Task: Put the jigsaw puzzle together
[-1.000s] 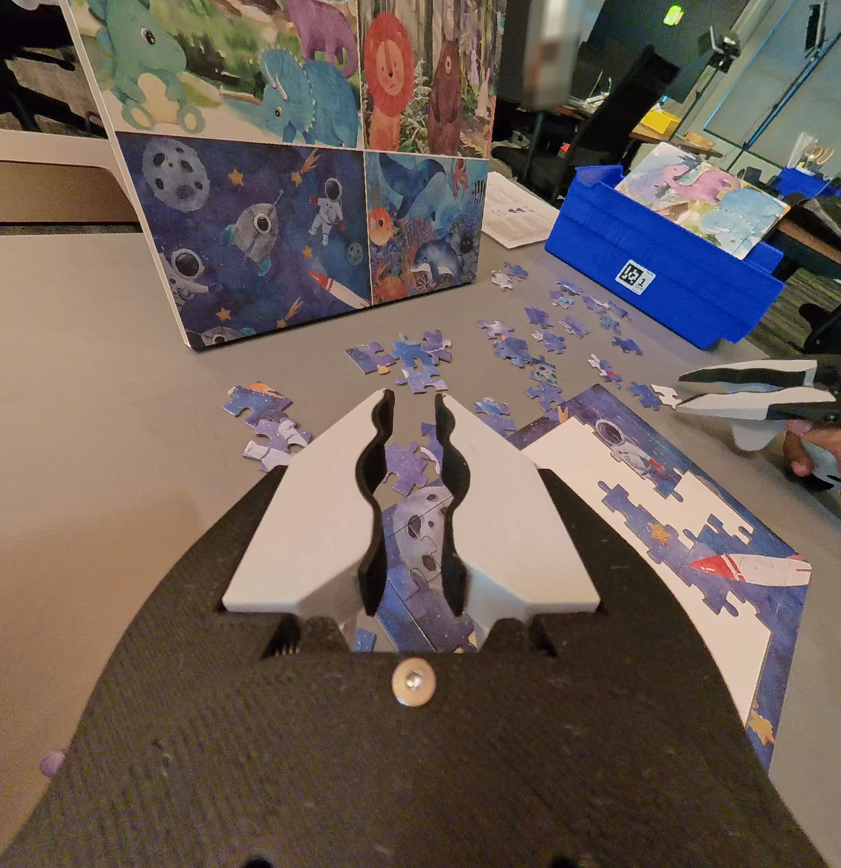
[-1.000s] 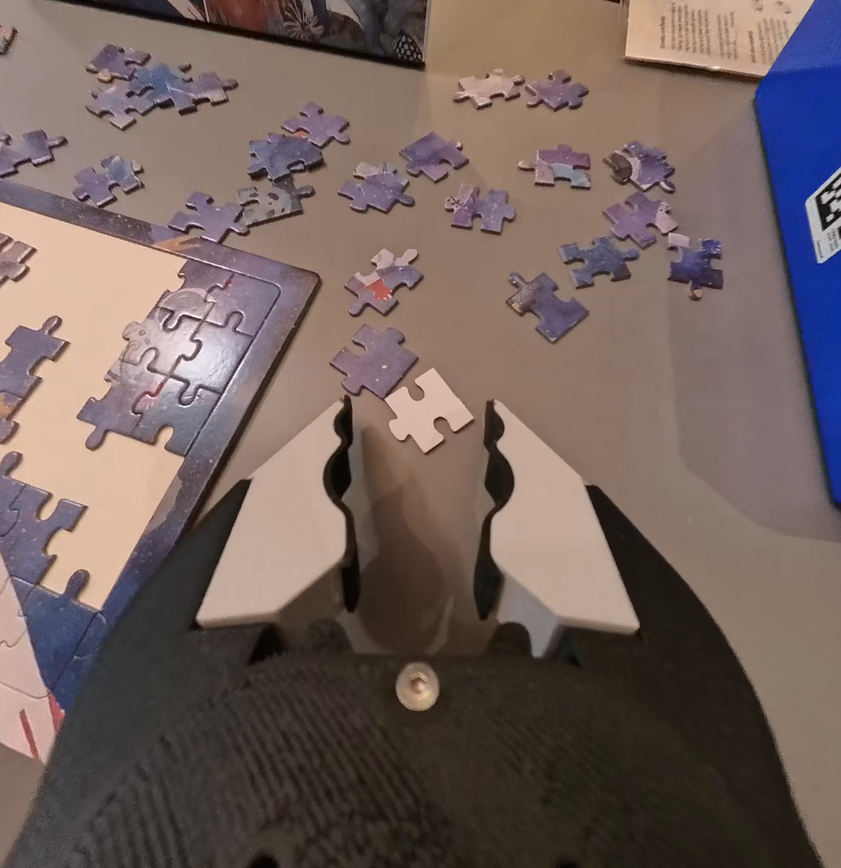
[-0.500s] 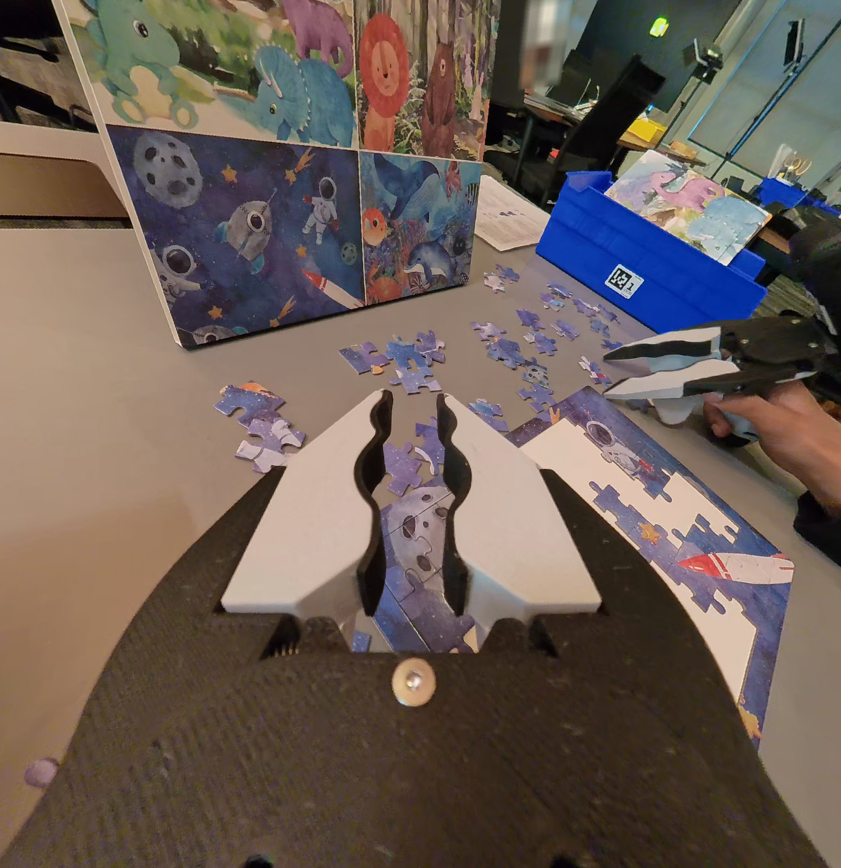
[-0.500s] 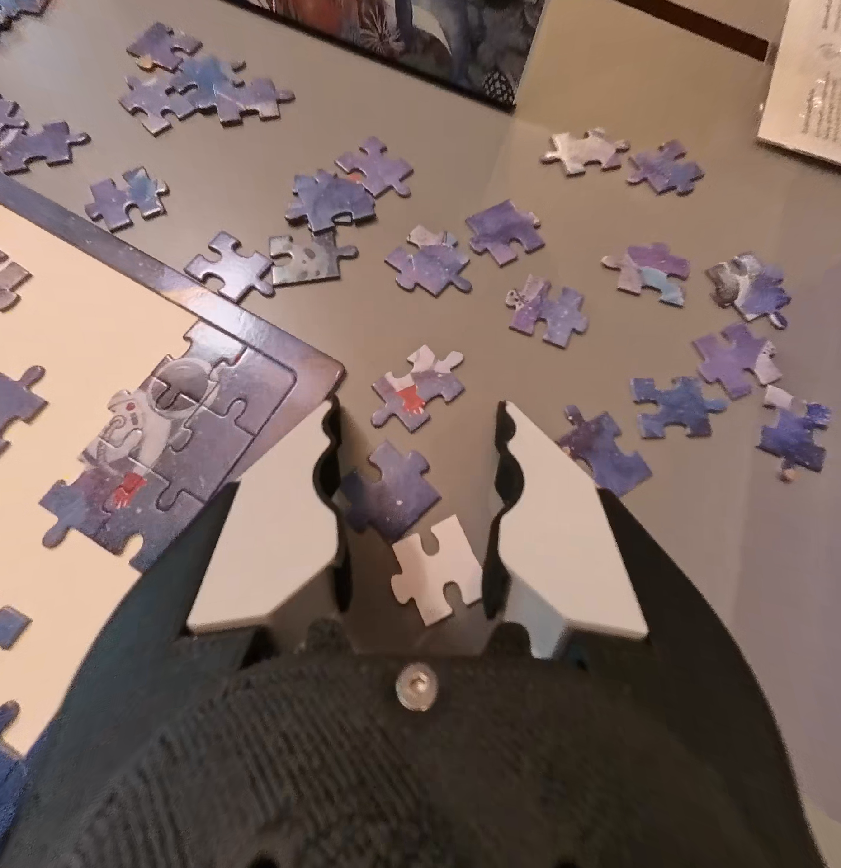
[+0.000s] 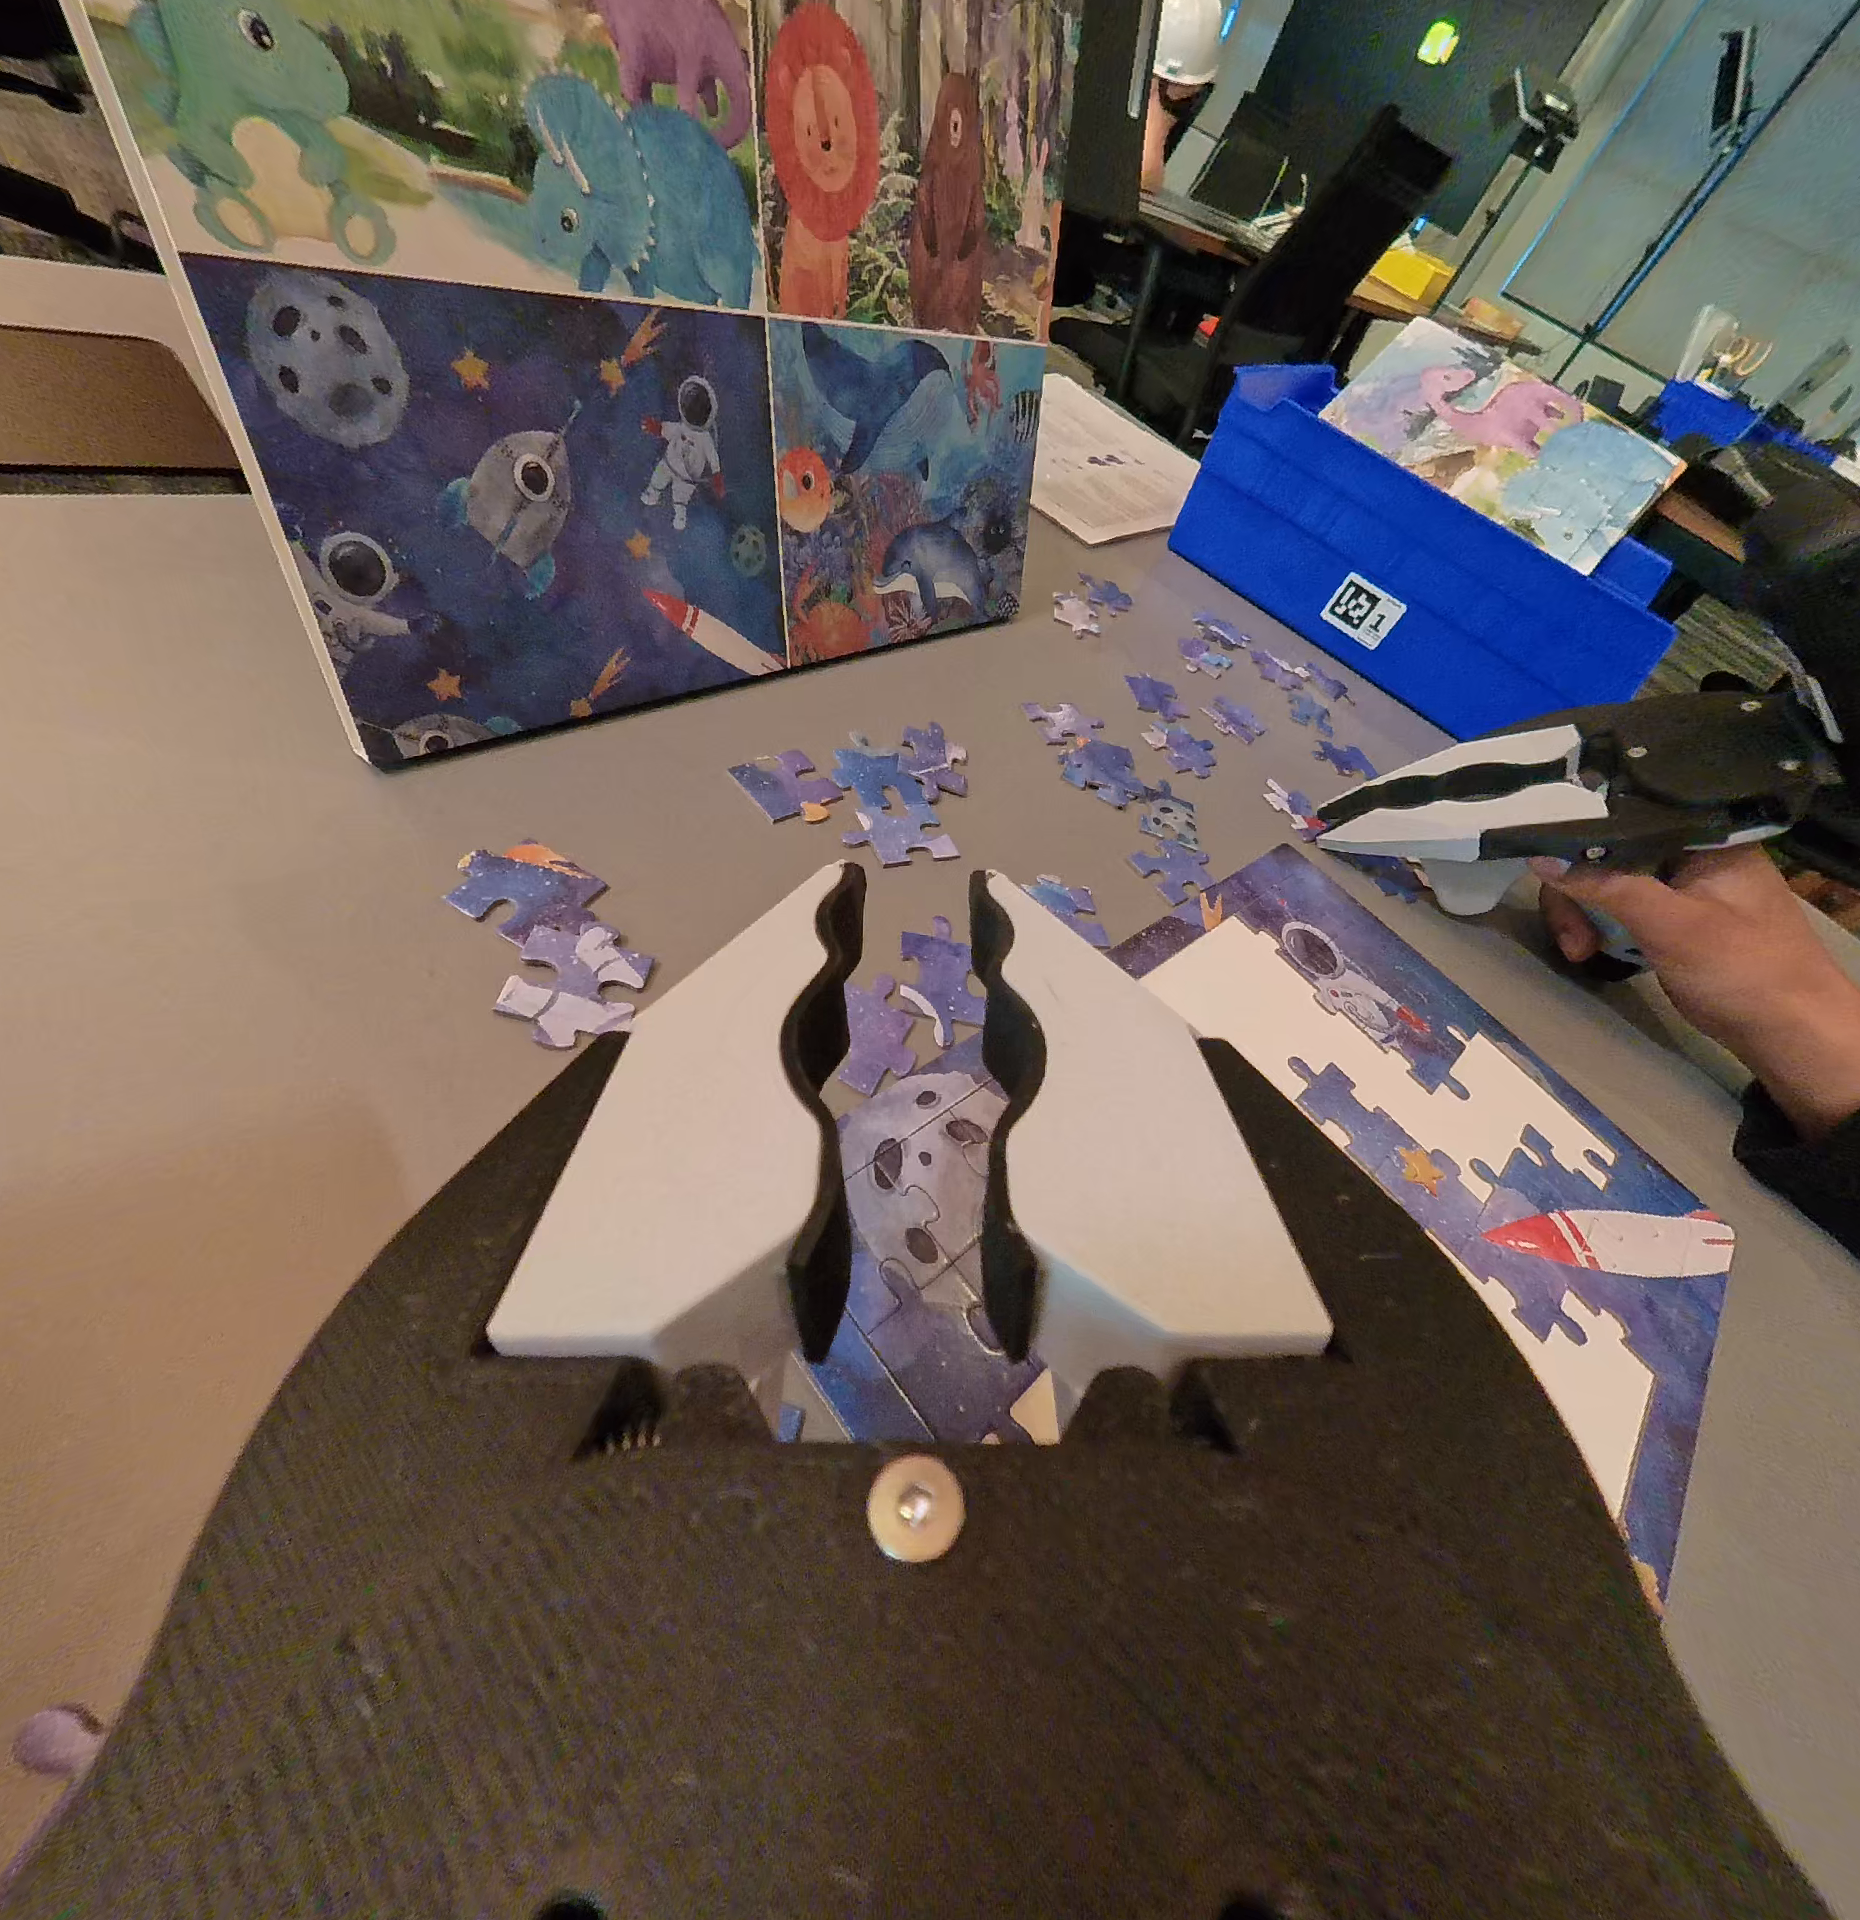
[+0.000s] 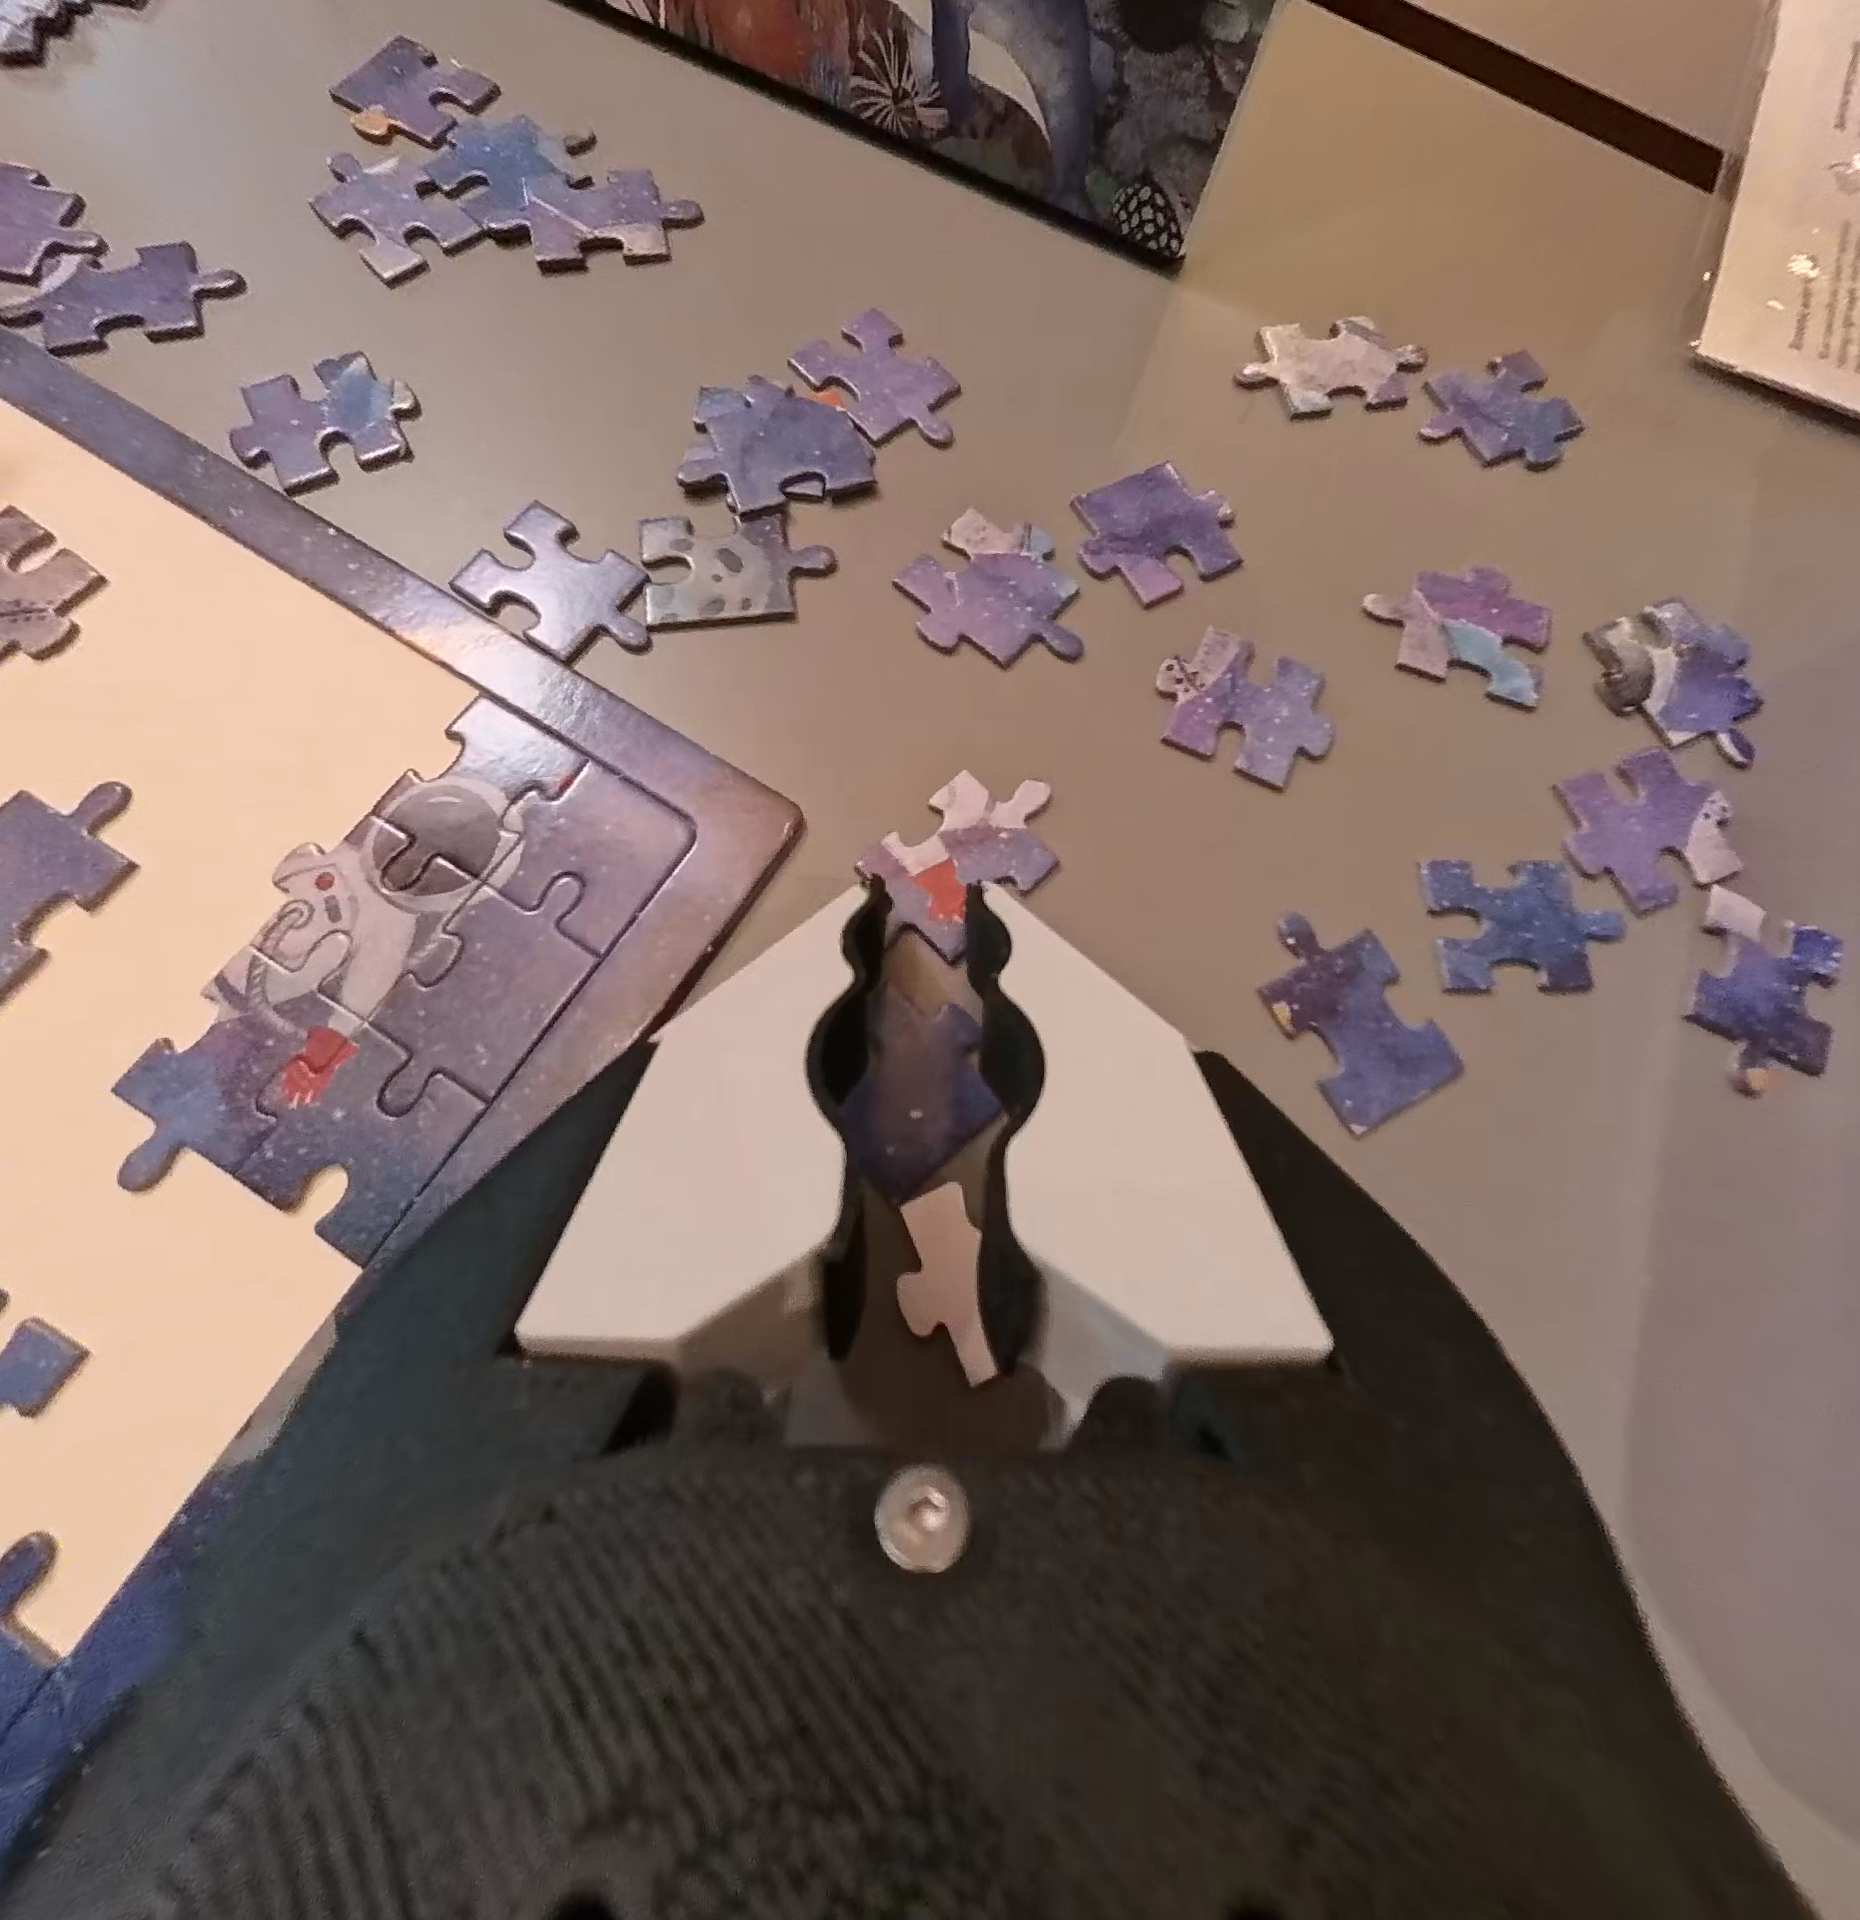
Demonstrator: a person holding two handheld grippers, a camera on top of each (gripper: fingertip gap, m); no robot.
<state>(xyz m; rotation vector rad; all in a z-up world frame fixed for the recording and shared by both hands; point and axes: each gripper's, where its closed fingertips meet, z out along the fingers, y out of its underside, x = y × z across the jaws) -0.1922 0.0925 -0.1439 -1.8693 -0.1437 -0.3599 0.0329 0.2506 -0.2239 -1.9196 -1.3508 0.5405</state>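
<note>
On the grey table (image 5: 230,935), the right gripper (image 6: 921,896) is closed on a puzzle piece with a red patch (image 6: 957,852), its two fingertips pinching the near edge of the piece just beside the corner of the puzzle tray (image 6: 739,810). An astronaut section (image 6: 365,914) is already assembled in that corner, at about nine o'clock from the fingertips. Loose purple pieces (image 6: 1248,707) lie scattered from twelve to three o'clock, and a white face-down piece (image 6: 941,1288) shows between the fingers nearer the gripper's body. A printed sheet (image 6: 1819,208) lies at two o'clock.

The left gripper (image 5: 915,883) hovers slightly open, gripping nothing; below its fingers lie loose pieces (image 5: 905,997) and the tray's moon section (image 5: 926,1143). The picture box (image 5: 593,416) stands at eleven o'clock, the blue bin (image 5: 1373,540) at two o'clock.
</note>
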